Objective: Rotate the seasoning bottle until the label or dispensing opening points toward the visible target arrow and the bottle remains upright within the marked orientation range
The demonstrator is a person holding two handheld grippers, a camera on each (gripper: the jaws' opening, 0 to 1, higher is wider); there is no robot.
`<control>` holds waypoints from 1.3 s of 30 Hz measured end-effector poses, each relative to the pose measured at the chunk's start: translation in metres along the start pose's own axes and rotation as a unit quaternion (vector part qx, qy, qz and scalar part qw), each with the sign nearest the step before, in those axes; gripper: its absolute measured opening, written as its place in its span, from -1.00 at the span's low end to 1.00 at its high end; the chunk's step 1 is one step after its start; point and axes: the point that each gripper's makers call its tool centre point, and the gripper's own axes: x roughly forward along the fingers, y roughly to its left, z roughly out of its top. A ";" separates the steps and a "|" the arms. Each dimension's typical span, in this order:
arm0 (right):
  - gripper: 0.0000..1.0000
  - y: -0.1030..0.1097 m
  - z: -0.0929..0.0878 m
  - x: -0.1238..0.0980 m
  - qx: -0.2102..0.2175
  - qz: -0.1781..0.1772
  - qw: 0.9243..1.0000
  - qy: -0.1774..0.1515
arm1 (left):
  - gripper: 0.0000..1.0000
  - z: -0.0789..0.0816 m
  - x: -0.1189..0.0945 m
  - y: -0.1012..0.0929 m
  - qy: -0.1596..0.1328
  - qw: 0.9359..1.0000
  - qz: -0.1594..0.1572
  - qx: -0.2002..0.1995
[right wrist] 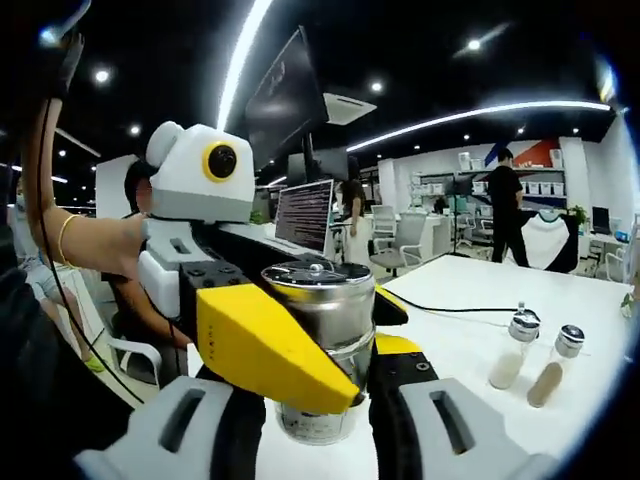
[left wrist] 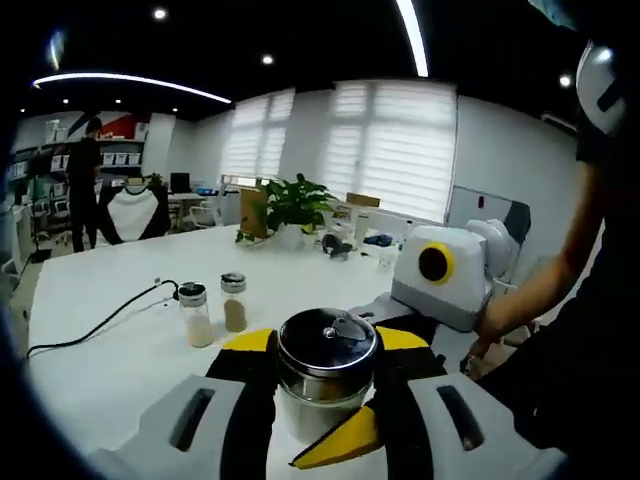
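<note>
A glass seasoning bottle (left wrist: 327, 350) with a shiny metal lid stands upright between the black and yellow jaws of my left gripper (left wrist: 325, 400), which close against its sides. In the right gripper view the same bottle (right wrist: 322, 300) sits between my right gripper's (right wrist: 320, 425) jaws, also closed on it. The left gripper (right wrist: 270, 345) reaches in from the left there, one yellow jaw across the bottle's front. In the left gripper view the right gripper (left wrist: 395, 335) comes in from the right, behind the bottle. The label and opening are hidden.
Two small shaker bottles (left wrist: 196, 315) (left wrist: 234, 302) stand on the white table (left wrist: 110, 380), also seen as shakers (right wrist: 513, 350) (right wrist: 555, 365). A black cable (left wrist: 100, 320) lies beside them. A potted plant (left wrist: 295, 205) stands further back, and a person (right wrist: 510, 200) stands in the background.
</note>
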 end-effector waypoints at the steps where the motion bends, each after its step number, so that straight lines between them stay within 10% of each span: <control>1: -0.29 0.001 0.000 0.001 -0.005 0.001 1.000 0.002 | -0.22 0.000 0.000 0.001 0.002 1.000 -0.001 -0.001; 26: -0.30 -0.036 0.003 0.004 0.001 -0.150 0.989 0.004 | -0.17 0.017 0.011 0.032 -0.085 0.984 0.131 -0.089; 39: -0.29 -0.026 0.004 0.000 -0.005 -0.113 0.994 -0.001 | -0.20 0.015 0.008 0.023 -0.058 0.994 0.078 -0.057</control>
